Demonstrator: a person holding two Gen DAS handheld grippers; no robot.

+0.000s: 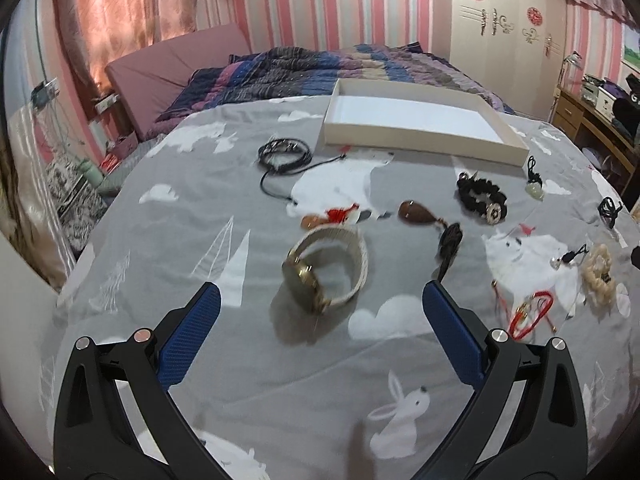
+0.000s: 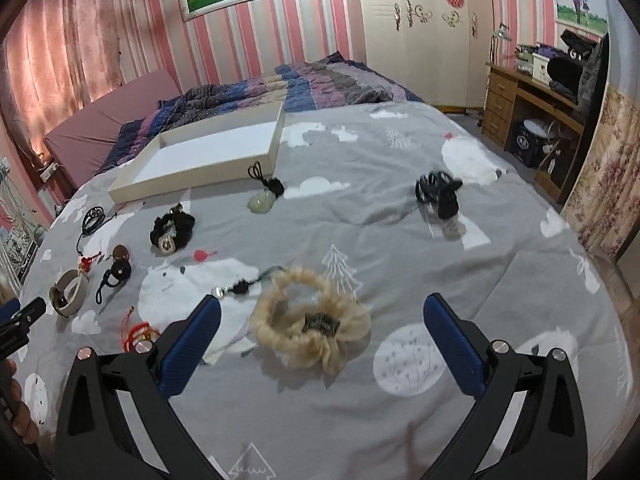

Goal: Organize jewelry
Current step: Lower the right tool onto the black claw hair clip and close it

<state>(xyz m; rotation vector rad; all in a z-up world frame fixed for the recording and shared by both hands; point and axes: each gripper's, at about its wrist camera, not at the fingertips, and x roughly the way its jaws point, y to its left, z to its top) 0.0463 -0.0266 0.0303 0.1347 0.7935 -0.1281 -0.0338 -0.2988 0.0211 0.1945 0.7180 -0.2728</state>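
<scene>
Both tongs hover over a grey bedspread, fingers spread wide and empty. Just ahead of the left gripper (image 1: 321, 294), between its fingertips, lies a gold watch (image 1: 325, 269) on a pale band. A cream furry scrunchie (image 2: 310, 322) lies likewise ahead of the right gripper (image 2: 322, 306). Farther beyond sits an empty white tray (image 1: 420, 122). Only the right view shows a black hair claw (image 2: 438, 194), ahead to its right.

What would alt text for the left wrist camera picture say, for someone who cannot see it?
The open left gripper points at a gold-faced watch with a pale band lying on a grey bedspread. Beyond it lie scattered cords, pendants and a black scrunchie, and farther back an empty white tray.
</scene>
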